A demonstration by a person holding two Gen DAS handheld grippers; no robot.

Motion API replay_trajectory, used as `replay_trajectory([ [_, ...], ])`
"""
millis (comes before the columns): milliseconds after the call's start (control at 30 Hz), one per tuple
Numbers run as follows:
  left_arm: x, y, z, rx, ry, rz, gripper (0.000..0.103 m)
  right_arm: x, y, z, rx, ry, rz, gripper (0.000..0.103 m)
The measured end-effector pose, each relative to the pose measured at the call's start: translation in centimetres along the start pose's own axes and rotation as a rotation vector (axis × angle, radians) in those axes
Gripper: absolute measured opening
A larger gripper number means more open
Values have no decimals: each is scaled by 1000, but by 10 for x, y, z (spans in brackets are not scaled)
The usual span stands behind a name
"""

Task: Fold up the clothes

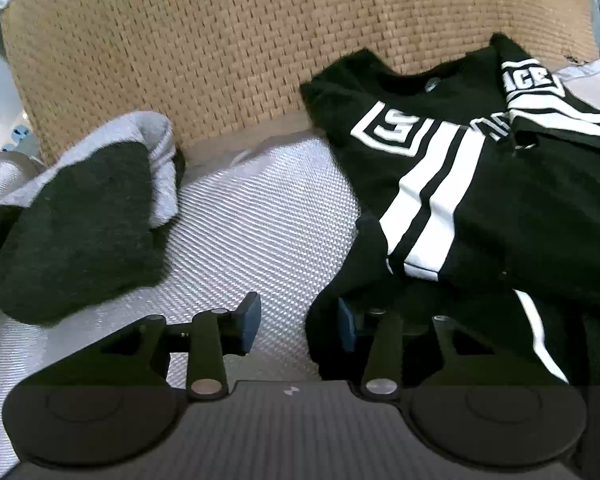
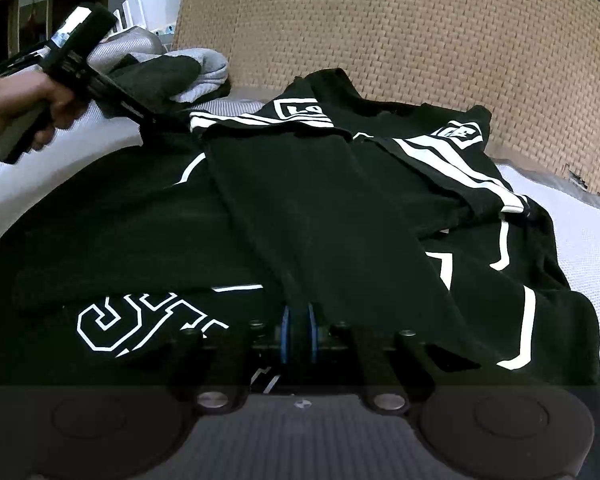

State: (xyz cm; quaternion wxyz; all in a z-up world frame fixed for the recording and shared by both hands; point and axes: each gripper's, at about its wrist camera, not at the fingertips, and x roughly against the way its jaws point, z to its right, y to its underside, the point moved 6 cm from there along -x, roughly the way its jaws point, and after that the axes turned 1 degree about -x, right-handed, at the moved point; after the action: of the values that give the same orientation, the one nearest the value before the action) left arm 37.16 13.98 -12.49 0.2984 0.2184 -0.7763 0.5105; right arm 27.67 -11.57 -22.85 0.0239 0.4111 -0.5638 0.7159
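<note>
Work surface: a pale grey woven mattress cover (image 1: 260, 220), backed by a tan woven-rattan headboard (image 1: 220, 40) that fills the upper part of both wrist views; in the right wrist view, dark doorways and a white wall show at far left. A folded grey-and-dark garment (image 1: 80, 216) lies on the cover beside the headboard, apart from the shirt.

The black T-shirt (image 2: 320, 208) lies on the cover in front of the headboard, collar end toward the headboard, long axis running from there toward the cameras. It is black with white stripes and blocky outlined lettering (partly legible), its sides folded inward over the body.

Left gripper (image 1: 298, 322): jaws parted, nothing between the blue pads, the shirt's edge just beside one finger. A hand (image 2: 28, 100) carries it.

Right gripper (image 2: 298, 338): blue pads clamped on a fold of the shirt.
</note>
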Motion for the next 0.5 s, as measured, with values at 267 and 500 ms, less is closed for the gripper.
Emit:
replay_trajectory([
  [267, 29, 10, -11, 25, -74, -39, 44, 0, 1, 1, 12, 6, -5, 11],
  [500, 68, 30, 20, -13, 75, -38, 44, 1, -1, 3, -33, 1, -24, 12],
])
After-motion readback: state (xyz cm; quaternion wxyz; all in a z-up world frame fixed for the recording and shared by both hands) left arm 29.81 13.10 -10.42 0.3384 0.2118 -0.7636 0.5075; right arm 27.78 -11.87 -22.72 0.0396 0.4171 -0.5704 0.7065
